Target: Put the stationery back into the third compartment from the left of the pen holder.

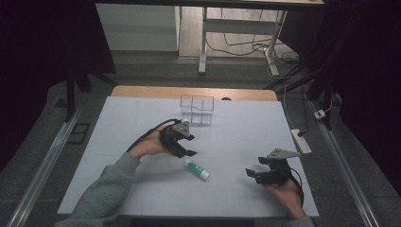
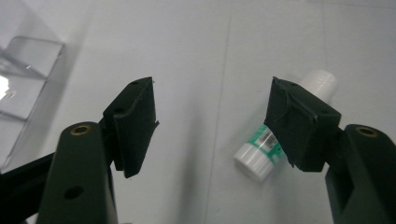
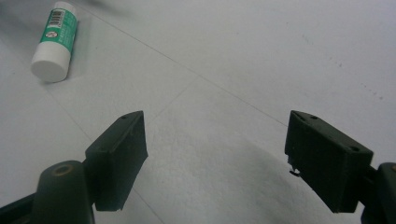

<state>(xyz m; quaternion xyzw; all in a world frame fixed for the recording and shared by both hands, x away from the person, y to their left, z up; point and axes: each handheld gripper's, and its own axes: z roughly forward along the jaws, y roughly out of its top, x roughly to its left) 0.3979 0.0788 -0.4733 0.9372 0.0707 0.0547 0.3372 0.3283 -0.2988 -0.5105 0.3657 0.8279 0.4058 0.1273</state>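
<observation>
On the white table (image 1: 142, 189), near the middle, a glue stick (image 1: 197, 169) lies flat on its side. It's small, white w/ a green label and a white cap at one end. The left gripper (image 1: 188, 144) hangs just beside it, a bit above and to the far side. Its jaws are spread wide w/ nothing between them. Seen from the left gripper view, the glue stick (image 2: 261, 149) peeks out from behind one jaw, so the jaws aren't around it yet.

The right gripper (image 1: 253, 172) sits well apart on the right side of the table, low down. Its jaws are spread wide too, w/ nothing in them. From that side the glue stick (image 3: 55, 39) shows far off in the corner.

A clear plastic box (image 1: 197, 110) w/ little walls inside stands at the far side of the table, not touching the stick.

How will the stick handle? Prob. very light, and hard, so it won't squash. It's round and smooth, so it may roll away or slip if you bump it. Best spot to grab, I think: the middle of the green part, jaws on the 2 long sides, across the stick. Don't grab by the ends, the cap could pop off or it could spin. Squeeze soft, lift slow.
</observation>
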